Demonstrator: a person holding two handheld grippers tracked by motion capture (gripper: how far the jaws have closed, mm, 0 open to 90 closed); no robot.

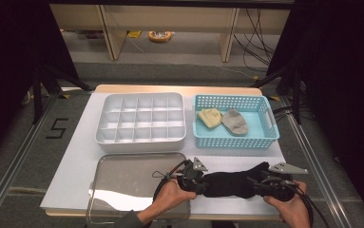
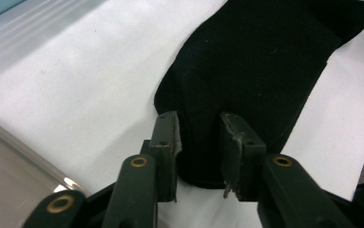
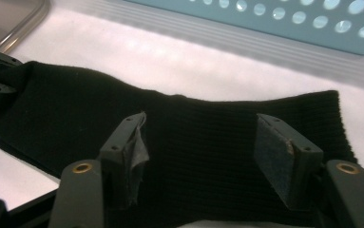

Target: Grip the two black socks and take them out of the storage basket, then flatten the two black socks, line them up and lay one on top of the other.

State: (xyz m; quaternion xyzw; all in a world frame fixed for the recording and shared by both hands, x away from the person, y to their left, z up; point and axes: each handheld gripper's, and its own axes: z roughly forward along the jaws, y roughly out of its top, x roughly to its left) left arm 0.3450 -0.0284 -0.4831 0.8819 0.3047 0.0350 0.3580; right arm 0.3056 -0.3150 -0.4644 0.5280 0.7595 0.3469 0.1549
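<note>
From above, my table is lit brightly while the room around it falls dark. Glare whitens the near-left part of the metal tray [image 1: 122, 190]. Up close, my black sock [image 2: 260, 71] swallows detail, and the blue basket [image 3: 284, 19] beyond it blurs.

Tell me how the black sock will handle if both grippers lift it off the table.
The black sock lies flat and knitted, so it will probably sag between the left gripper and right gripper. It looks light, and its ribbed fabric should grip, not slip.
</note>
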